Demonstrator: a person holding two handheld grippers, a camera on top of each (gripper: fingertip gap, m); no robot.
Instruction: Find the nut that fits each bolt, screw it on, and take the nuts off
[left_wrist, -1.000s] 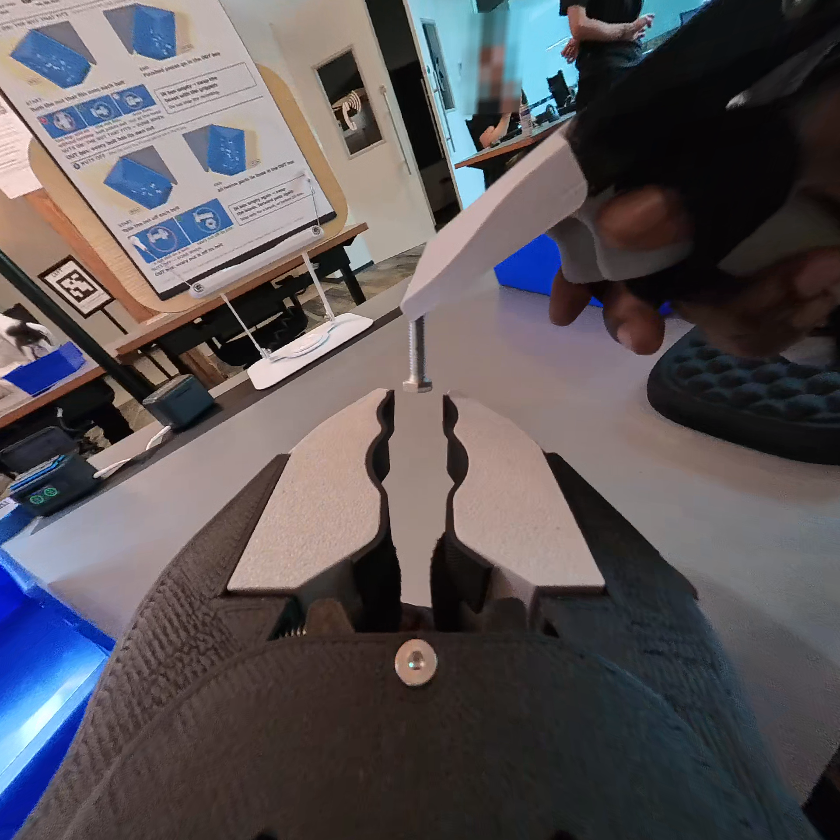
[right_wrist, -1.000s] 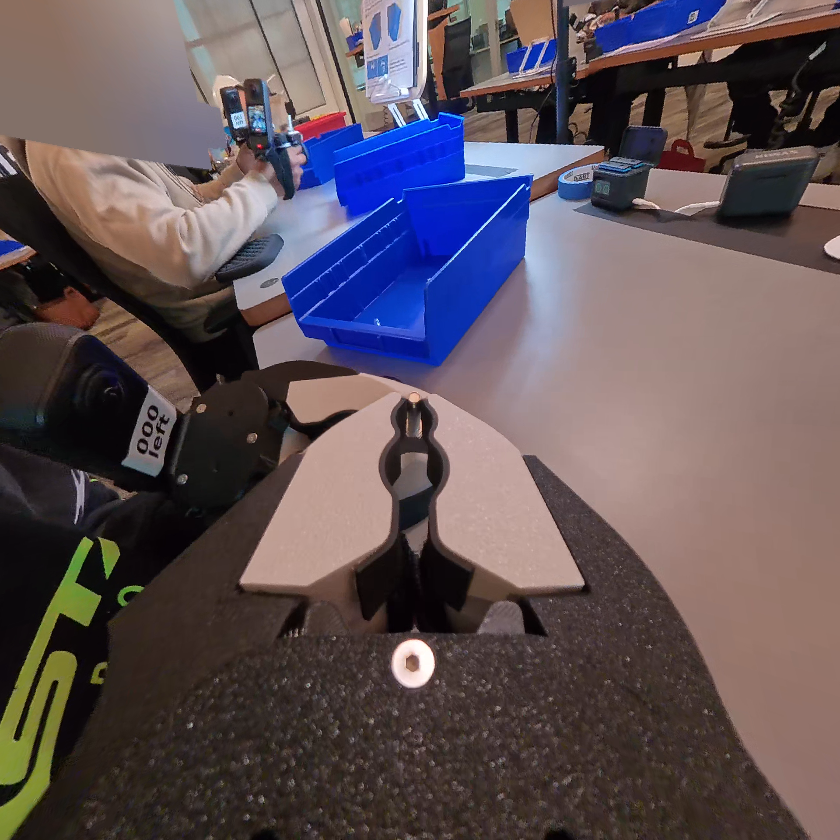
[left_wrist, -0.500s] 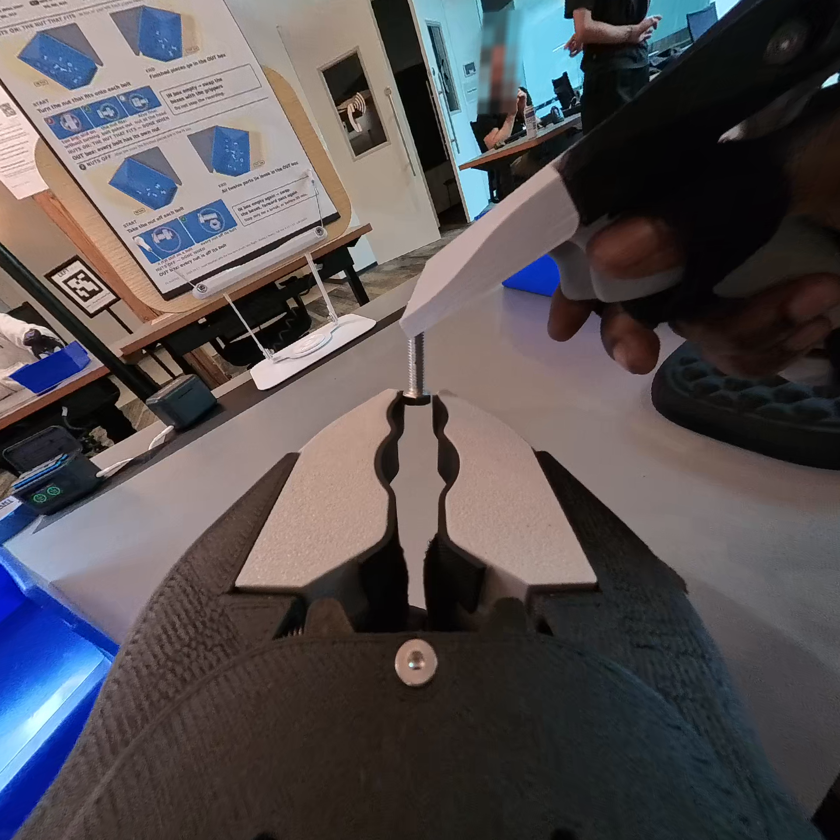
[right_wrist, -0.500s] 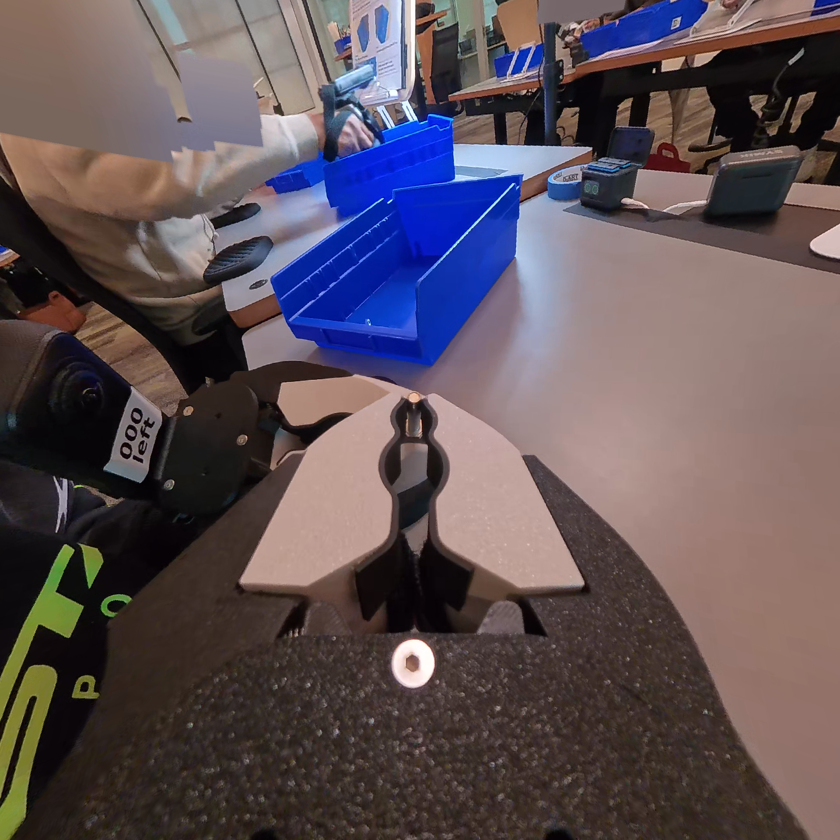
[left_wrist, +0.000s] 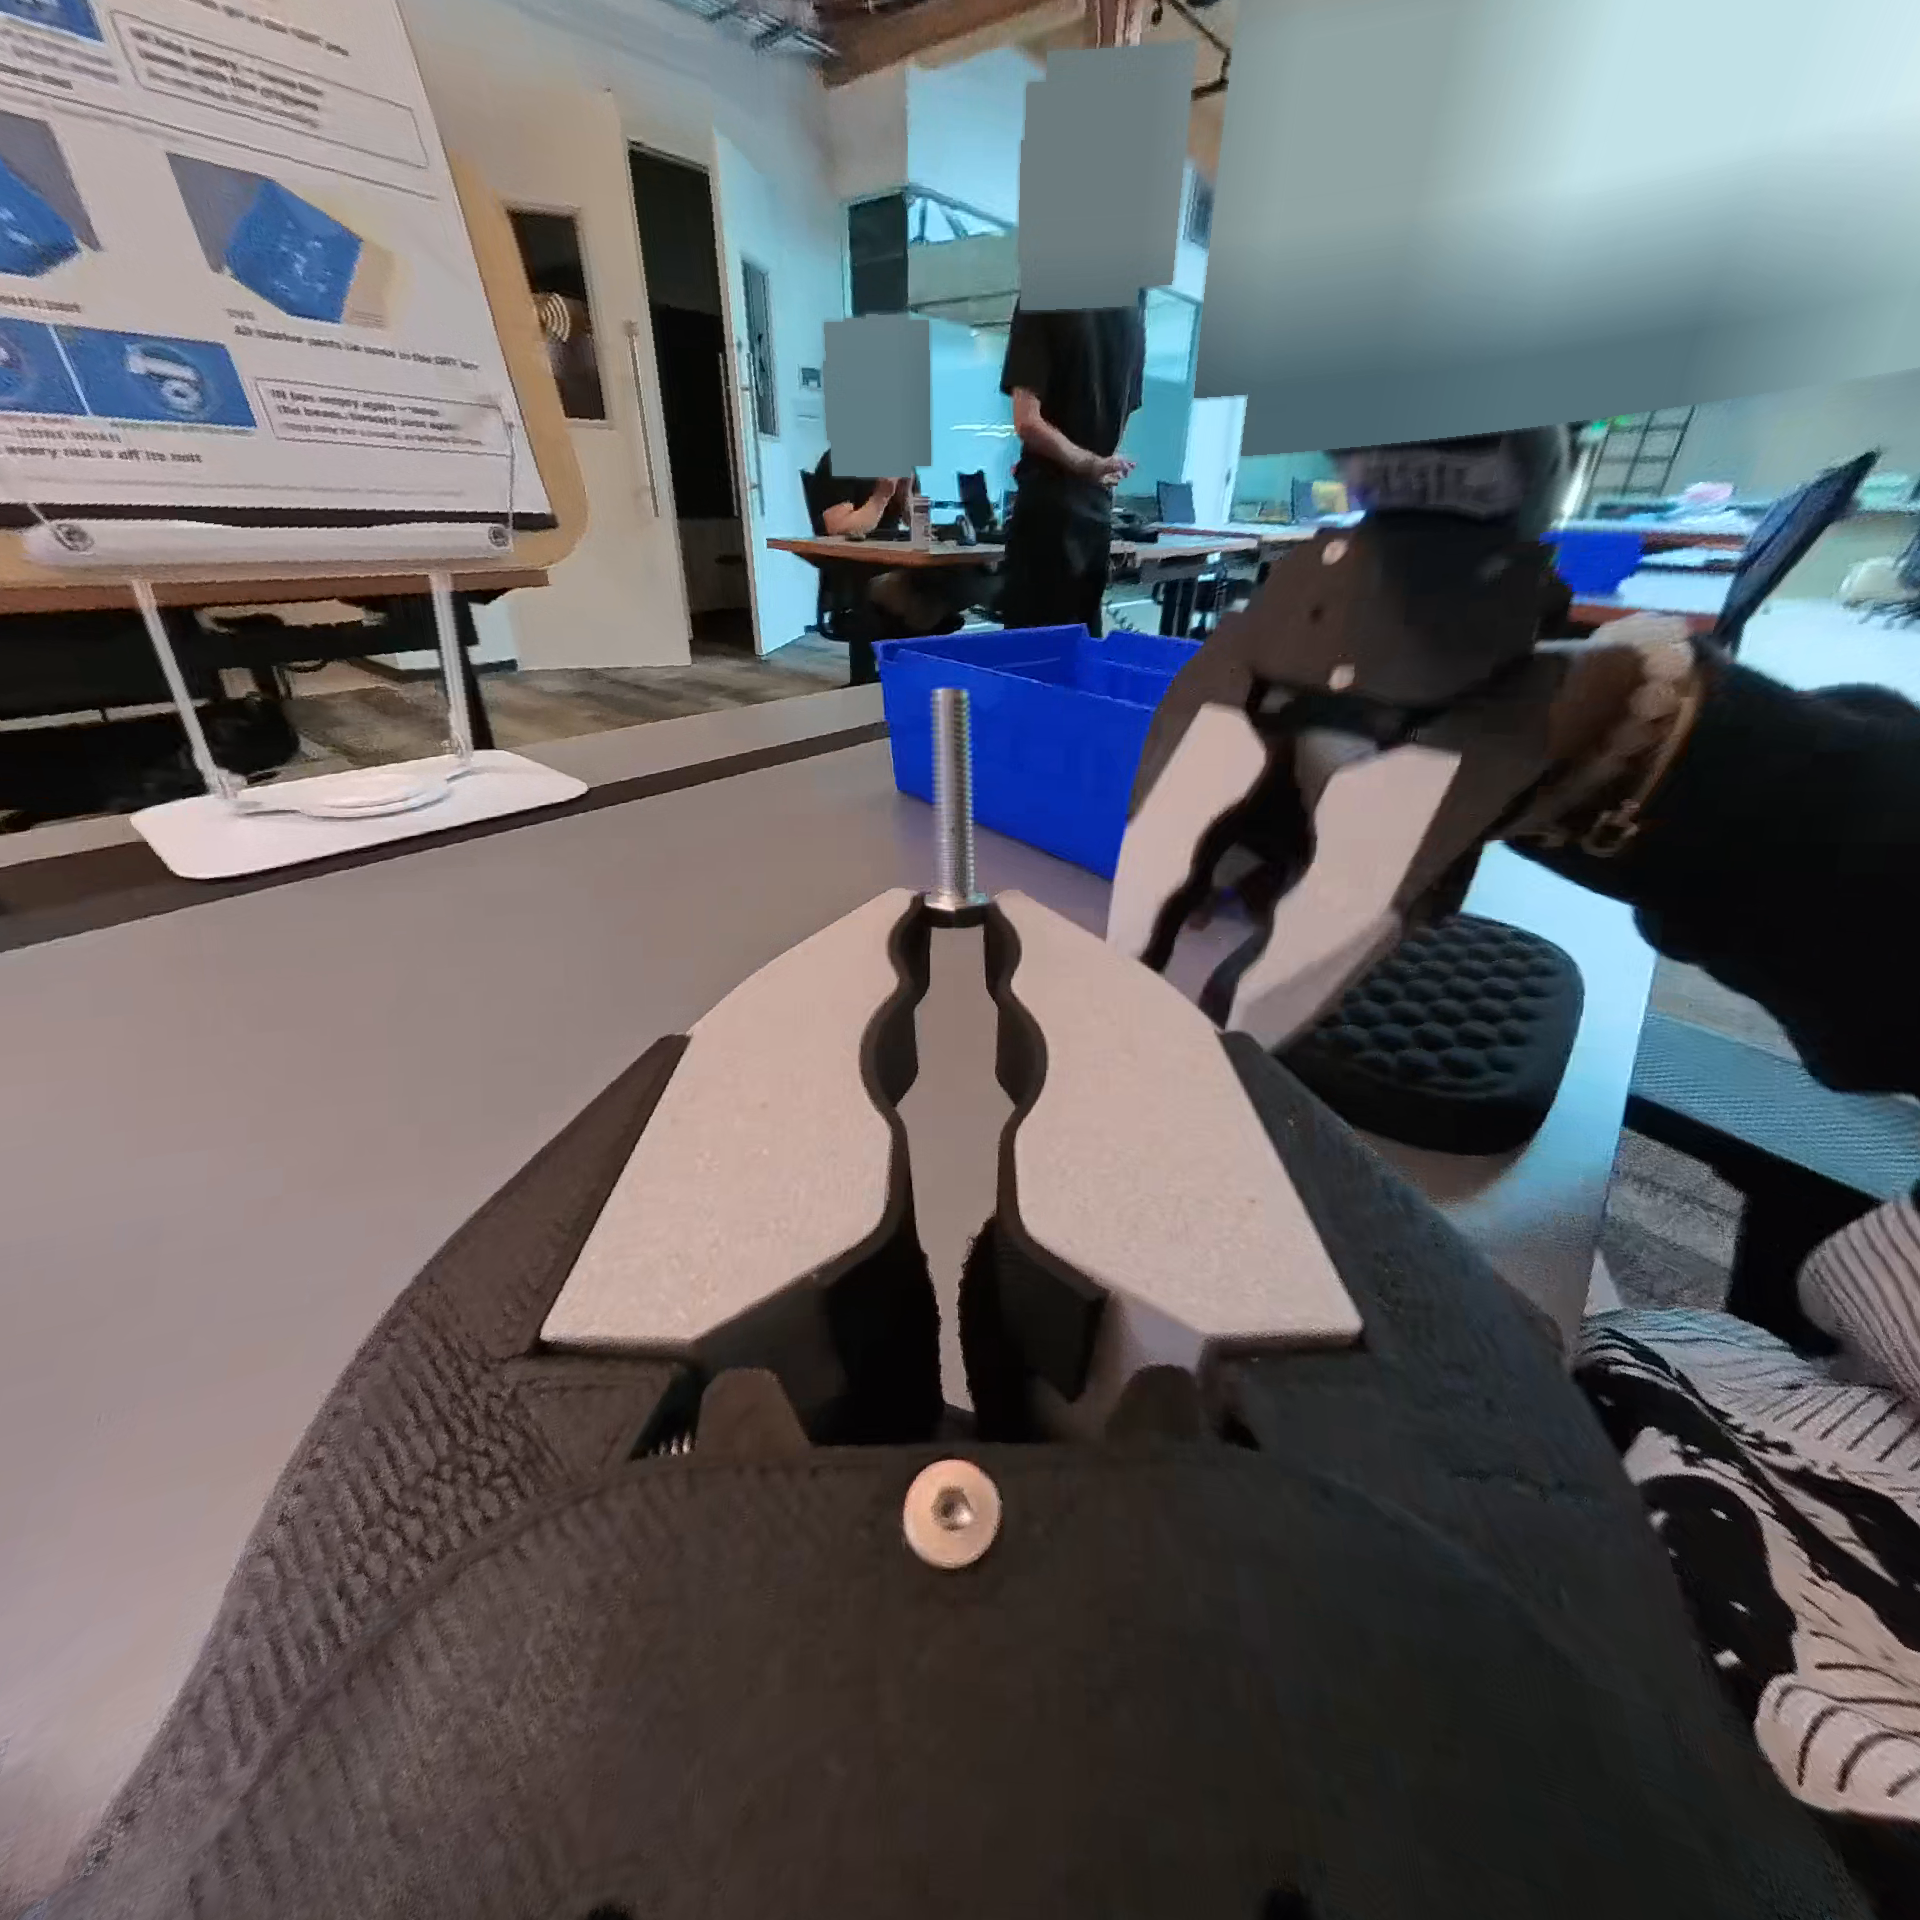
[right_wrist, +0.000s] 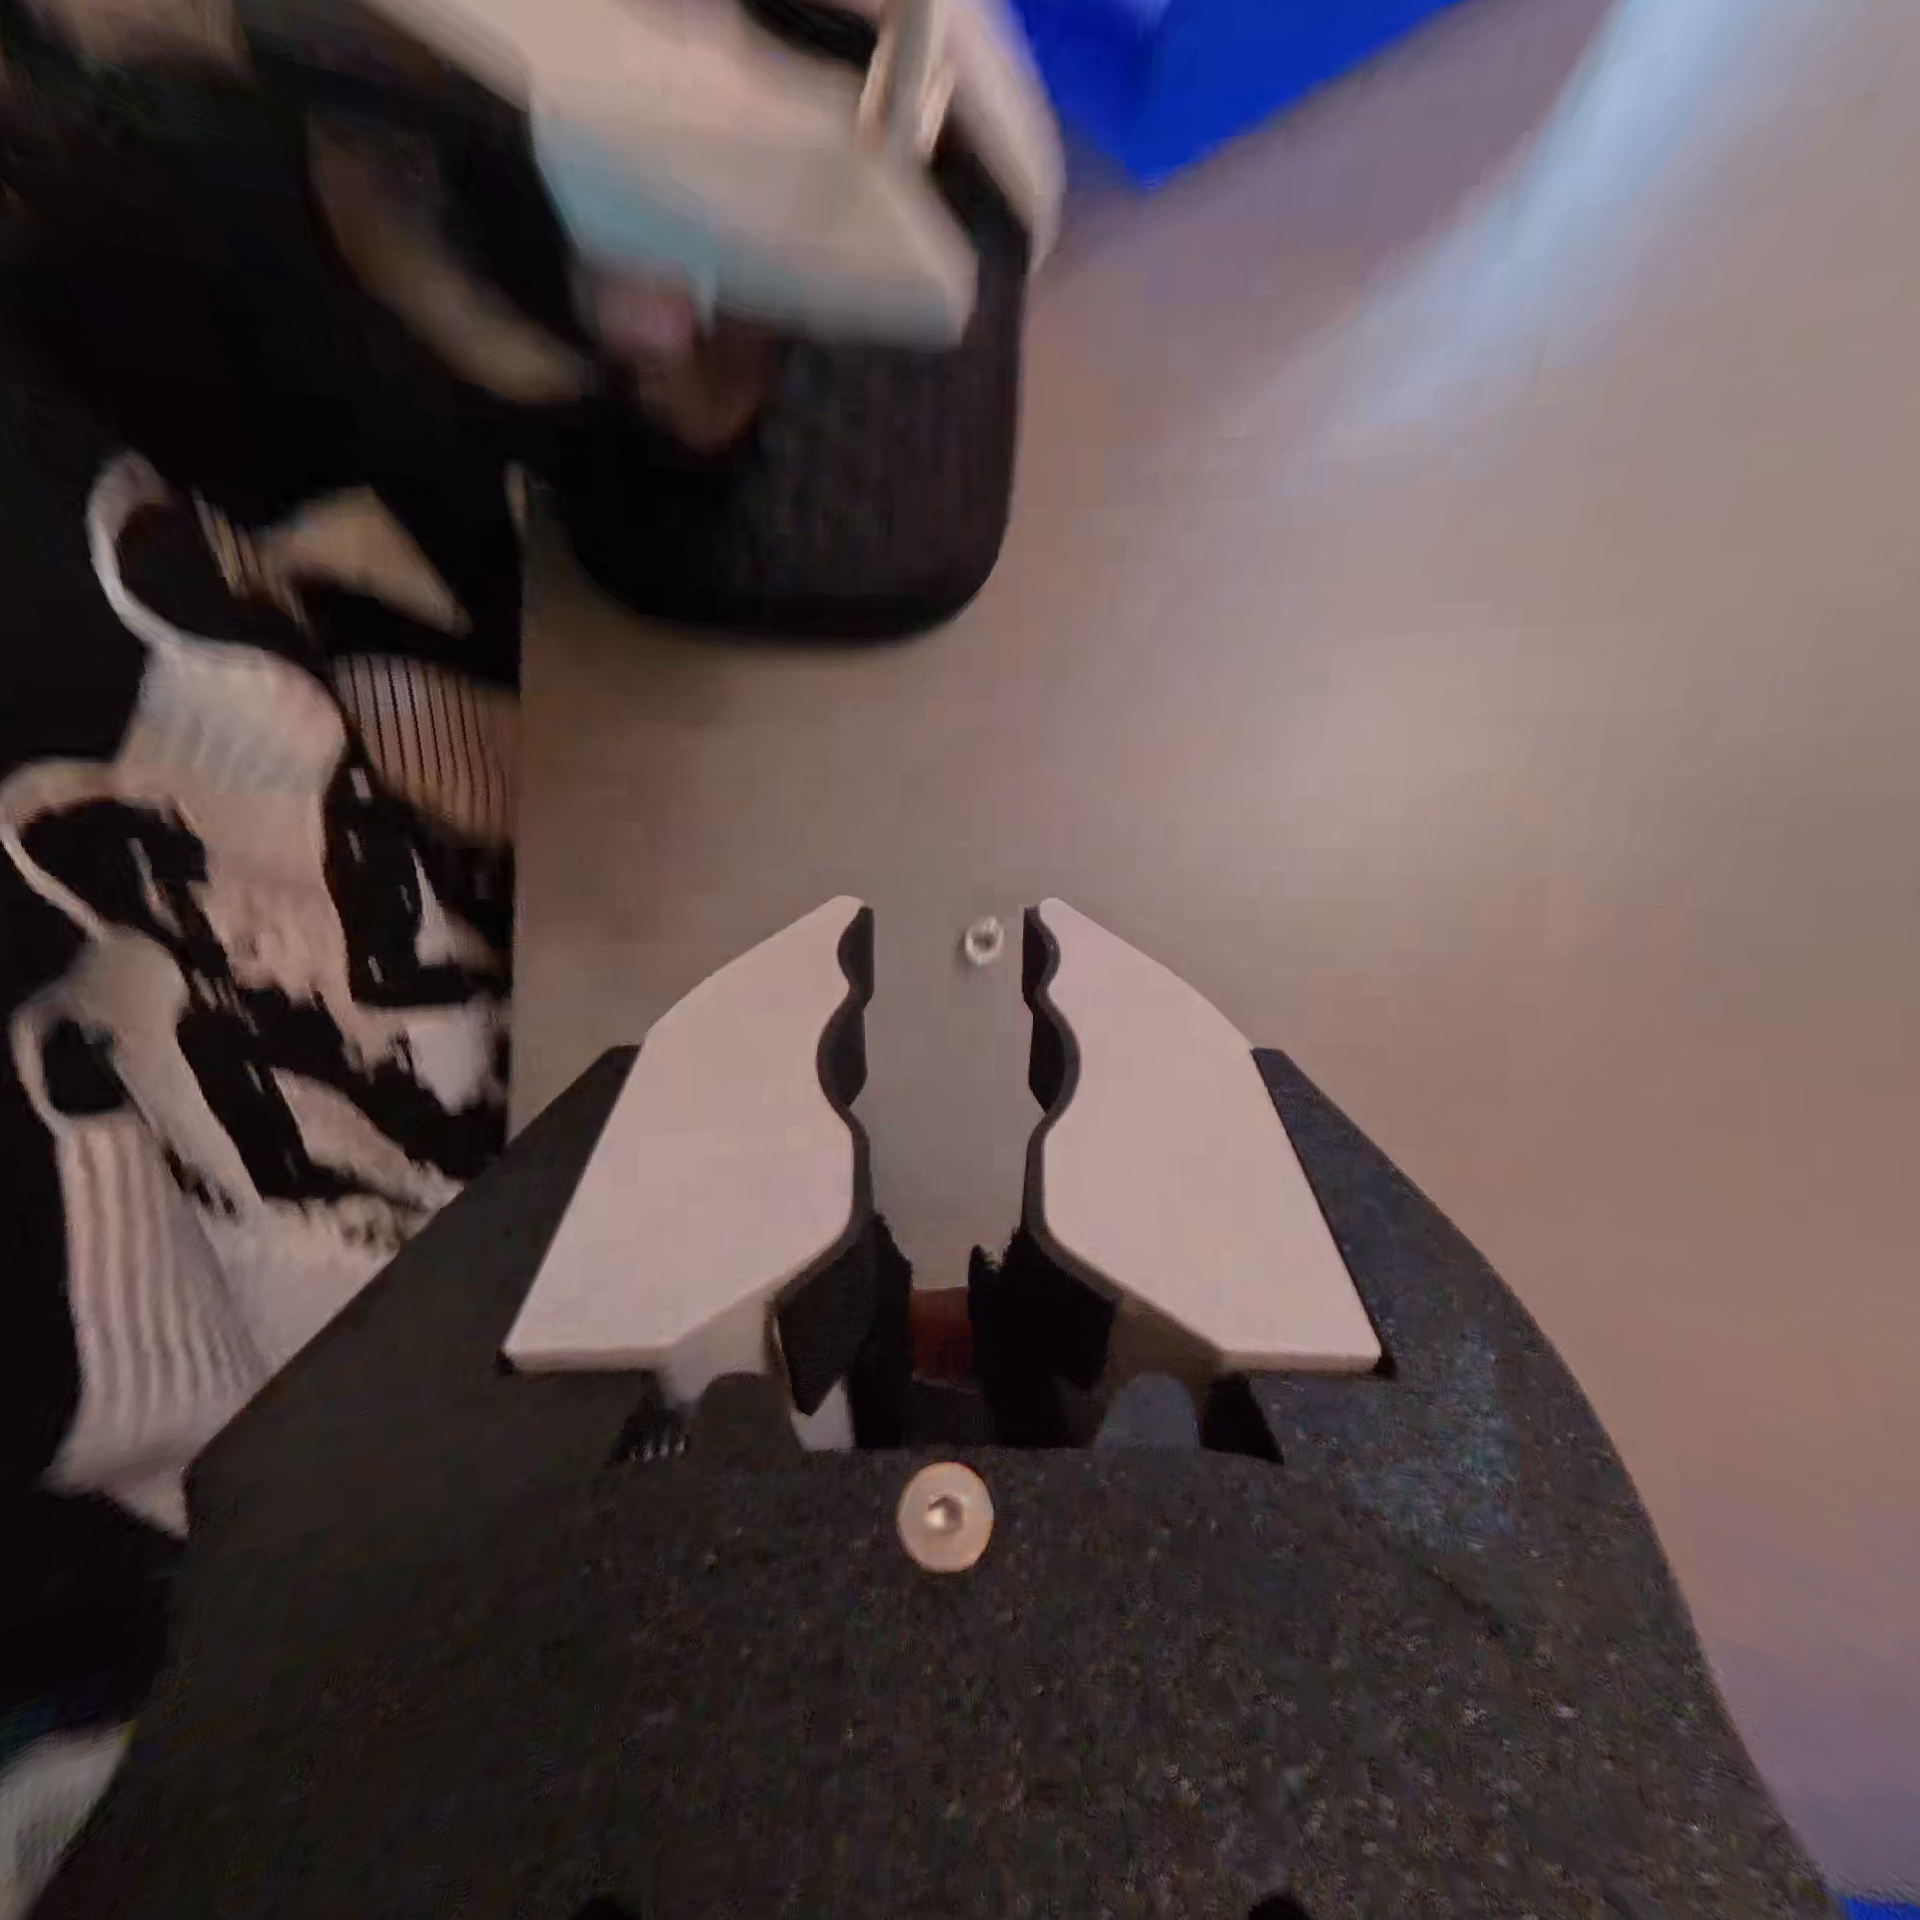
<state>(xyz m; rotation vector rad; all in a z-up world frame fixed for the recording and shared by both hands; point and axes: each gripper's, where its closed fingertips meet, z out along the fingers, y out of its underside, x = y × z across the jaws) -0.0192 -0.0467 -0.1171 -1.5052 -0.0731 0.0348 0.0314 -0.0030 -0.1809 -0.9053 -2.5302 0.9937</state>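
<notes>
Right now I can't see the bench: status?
Left claw clamps bolt by its head, upright. Right claw open above loose nut. Nothing between.

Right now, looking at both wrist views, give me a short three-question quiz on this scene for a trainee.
1. True or false: the left tongs grip the silver threaded bolt by its head, shaft pointing up.
2. What small thing lies on the grey table between the tips of the right tongs?
3. The right tongs are: A) shut on a bolt, B) open with nothing in them, C) shut on a nut.

Key: 1 true. 2 a small silver nut, touched by neither fingertip. 3 B.
</notes>
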